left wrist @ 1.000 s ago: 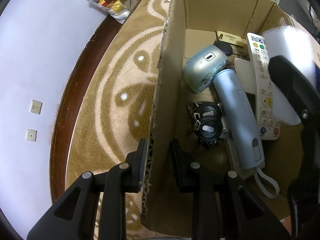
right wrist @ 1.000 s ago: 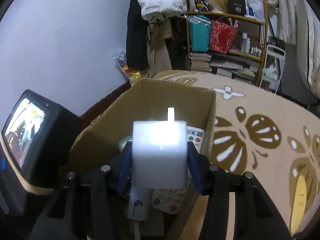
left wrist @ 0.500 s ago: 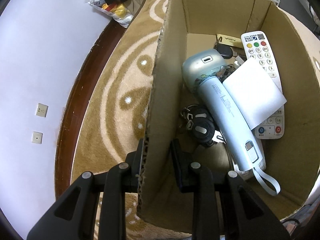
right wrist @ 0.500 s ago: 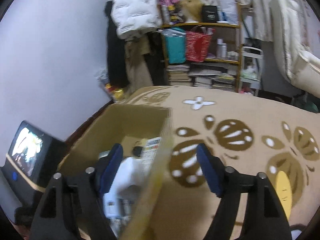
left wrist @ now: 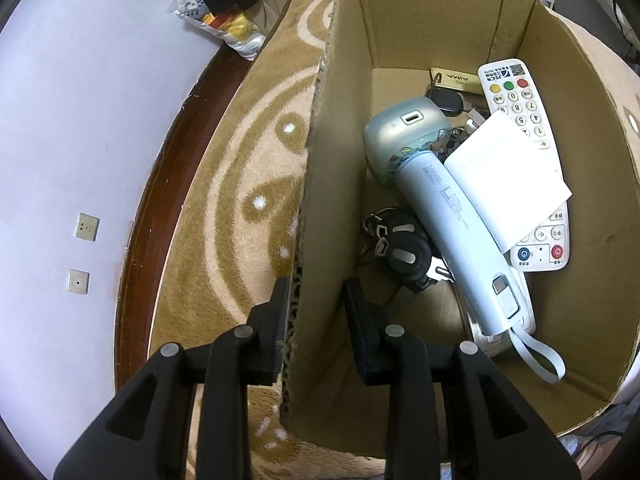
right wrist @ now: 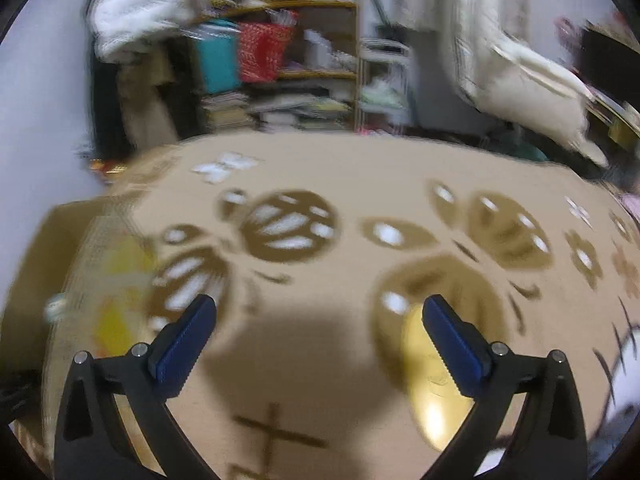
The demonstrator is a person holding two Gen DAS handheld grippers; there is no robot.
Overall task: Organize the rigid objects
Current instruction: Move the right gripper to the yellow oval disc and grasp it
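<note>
Now our left claw (left wrist: 312,312) pinches the stiff, light cardboard box (left wrist: 592,208) wall; our empty right claw (right wrist: 320,332) gapes above the carpet (right wrist: 360,184).

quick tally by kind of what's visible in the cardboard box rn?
White remote control: 1
Pale blue cylindrical power bank with strap: 1
Flat white rectangular block: 1
Silver-blue rounded case: 1
Black key fobs: 3, counting the one farther back
Gold AIMA tag: 1
Total: 8 visible; more may be buried underneath.
</note>
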